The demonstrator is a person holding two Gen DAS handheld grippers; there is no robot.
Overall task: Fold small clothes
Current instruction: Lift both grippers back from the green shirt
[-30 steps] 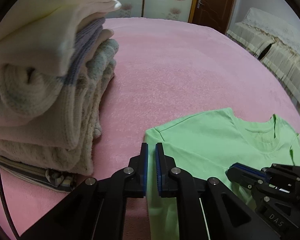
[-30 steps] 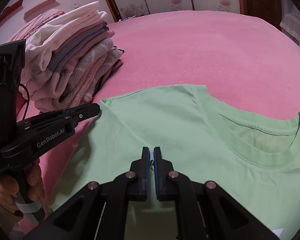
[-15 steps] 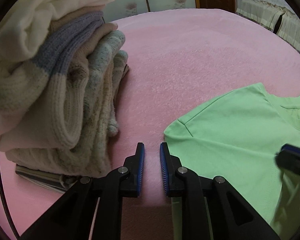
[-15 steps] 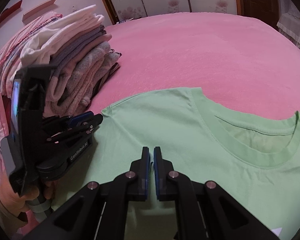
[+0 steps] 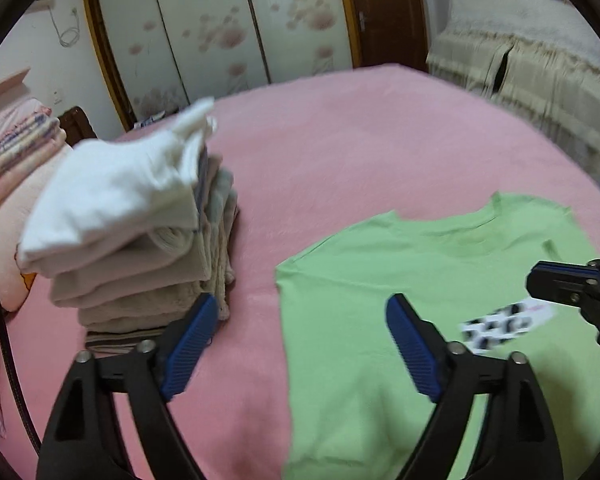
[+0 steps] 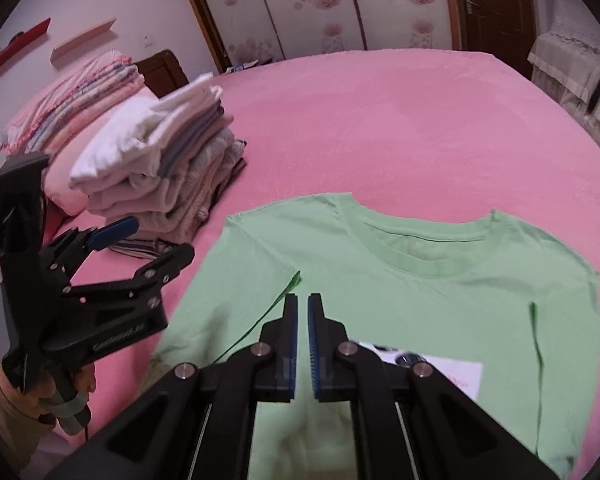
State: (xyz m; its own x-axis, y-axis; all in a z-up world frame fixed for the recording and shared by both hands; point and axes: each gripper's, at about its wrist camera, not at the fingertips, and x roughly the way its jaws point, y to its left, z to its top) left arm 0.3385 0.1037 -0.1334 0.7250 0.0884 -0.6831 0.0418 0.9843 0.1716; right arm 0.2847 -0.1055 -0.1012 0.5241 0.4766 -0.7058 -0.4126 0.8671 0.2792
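The left tool hangs above the pink bed with its blue-padded jaws opening wide and nothing between them; the near edge of the green T-shirt lies under the space between the pads, untouched. The right tool has its jaws pressed nearly together. Green cloth lies right under and behind its tips, but whether any fabric is pinched there cannot be told from the pictures.

Directly ahead of both tools, the green T-shirt lies on the bed with the collar on the far side. It looks partly folded: seen from the right wrist, the sleeve side to the left of the right tool is turned inward, leaving a raised diagonal edge just ahead of the tips, and a vertical crease runs down the side to its right. A white printed patch shows on the shirt just to the right of the right tool.

Beyond the left tool, on its left, stands a stack of folded clothes, white on top and knits below, so earlier garments appear finished. By my reading the shirt's side folds are done or nearly so; what remains is folding it across its length and setting it with the stack.
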